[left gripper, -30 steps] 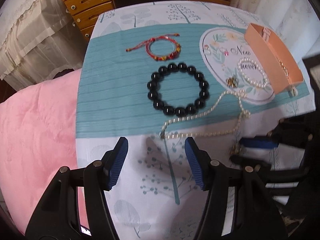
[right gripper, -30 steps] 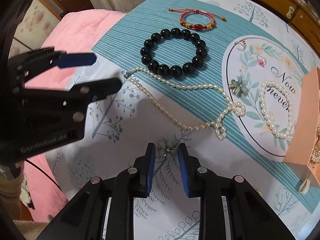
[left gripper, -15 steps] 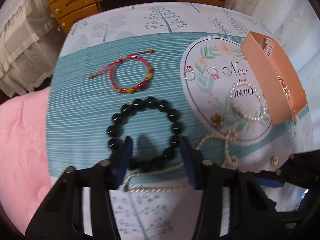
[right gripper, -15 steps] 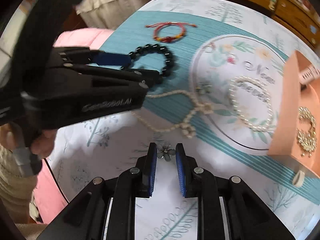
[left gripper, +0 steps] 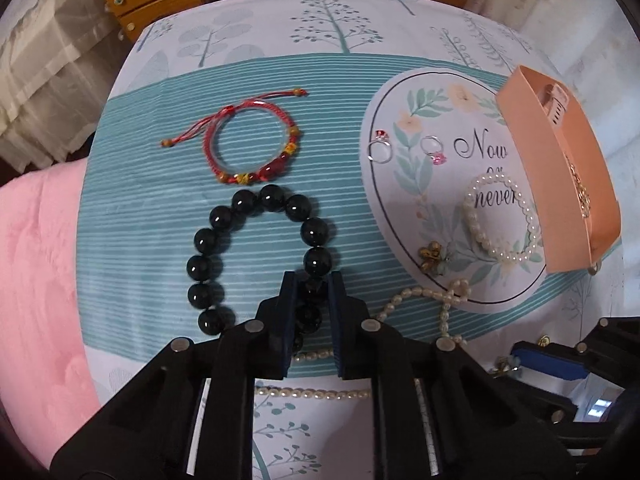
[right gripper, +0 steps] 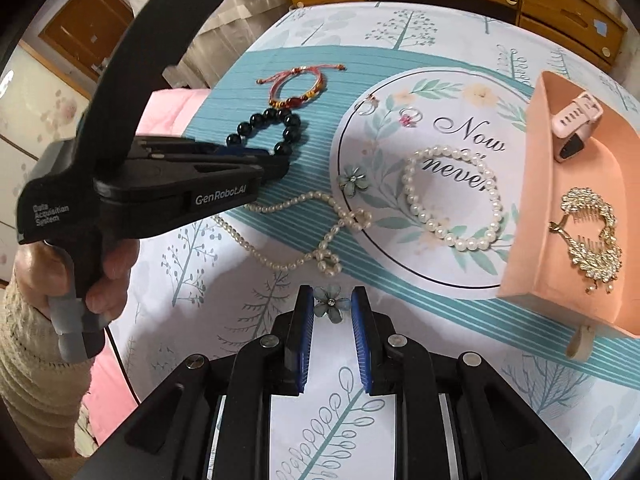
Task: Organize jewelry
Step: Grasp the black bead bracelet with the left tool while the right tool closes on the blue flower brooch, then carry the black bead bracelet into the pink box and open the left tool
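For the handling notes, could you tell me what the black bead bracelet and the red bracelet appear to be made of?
Black bead bracelet: glossy, hard-looking beads with sharp highlights, possibly polished stone or glass. Red bracelet: matte braided cord with loose knotted ends, strung with shiny red and yellow beads, material unclear.

Black claw [right gripper: 331, 308], blue ribbed pads [right gripper: 306, 328]

"GenRobot.AI" and "Data Acquisition System" are printed in white on the left tool [right gripper: 276, 160] at frame left; "Now never" is written on the round floral emblem [right gripper: 440, 92] of the cloth.
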Demonstrator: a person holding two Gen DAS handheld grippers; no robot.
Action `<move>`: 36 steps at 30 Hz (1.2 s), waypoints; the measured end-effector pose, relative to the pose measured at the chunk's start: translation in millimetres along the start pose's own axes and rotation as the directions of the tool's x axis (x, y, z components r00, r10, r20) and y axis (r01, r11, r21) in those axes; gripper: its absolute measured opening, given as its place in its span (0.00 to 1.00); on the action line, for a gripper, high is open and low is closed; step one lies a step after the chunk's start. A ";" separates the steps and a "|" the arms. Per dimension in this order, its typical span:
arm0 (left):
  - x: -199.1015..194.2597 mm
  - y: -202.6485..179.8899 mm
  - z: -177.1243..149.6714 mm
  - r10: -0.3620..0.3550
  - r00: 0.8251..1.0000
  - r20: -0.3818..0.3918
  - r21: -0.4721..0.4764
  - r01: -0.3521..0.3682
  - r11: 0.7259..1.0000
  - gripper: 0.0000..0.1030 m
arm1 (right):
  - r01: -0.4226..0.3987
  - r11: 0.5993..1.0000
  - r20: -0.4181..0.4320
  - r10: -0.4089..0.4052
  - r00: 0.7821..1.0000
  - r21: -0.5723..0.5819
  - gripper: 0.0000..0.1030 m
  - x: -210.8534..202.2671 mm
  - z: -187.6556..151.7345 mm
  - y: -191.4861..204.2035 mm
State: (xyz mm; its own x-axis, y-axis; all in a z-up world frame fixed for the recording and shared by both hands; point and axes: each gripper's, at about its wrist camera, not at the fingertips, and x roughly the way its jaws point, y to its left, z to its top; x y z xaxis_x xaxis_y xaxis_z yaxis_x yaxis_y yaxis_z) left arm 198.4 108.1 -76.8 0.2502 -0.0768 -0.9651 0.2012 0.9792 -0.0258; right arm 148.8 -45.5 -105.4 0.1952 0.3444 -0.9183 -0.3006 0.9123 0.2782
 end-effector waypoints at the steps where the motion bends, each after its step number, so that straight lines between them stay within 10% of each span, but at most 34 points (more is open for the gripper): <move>1: -2.7 -0.2 -1.2 0.012 1.000 0.010 -0.005 -0.012 1.000 0.12 | -0.001 1.000 0.005 0.001 1.000 0.002 0.18 -6.3 -2.0 -0.7; 13: -126.2 -34.9 -13.6 -0.025 0.965 0.262 0.016 0.022 1.000 0.12 | 0.003 0.996 0.242 -0.025 0.970 0.089 0.18 -103.8 -18.5 -41.0; 22: -190.5 -121.0 -10.5 -0.150 0.895 0.420 0.119 0.110 0.987 0.12 | 0.067 0.966 0.383 -0.162 0.910 0.249 0.19 -144.9 -31.3 -120.0; 36: -88.5 -223.8 55.7 -0.214 0.938 0.271 0.162 0.175 0.971 0.12 | 0.073 0.967 0.334 -0.154 0.930 0.243 0.19 -101.0 -45.0 -179.7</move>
State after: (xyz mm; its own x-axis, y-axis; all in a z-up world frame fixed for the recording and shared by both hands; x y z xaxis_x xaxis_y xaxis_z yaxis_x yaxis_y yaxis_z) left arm 184.0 -114.6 28.9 0.4486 -0.3328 -0.8295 0.3929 0.9070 -0.1515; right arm 141.1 -254.2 -75.4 0.5398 0.2535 -0.8027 -0.0494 0.9615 0.2704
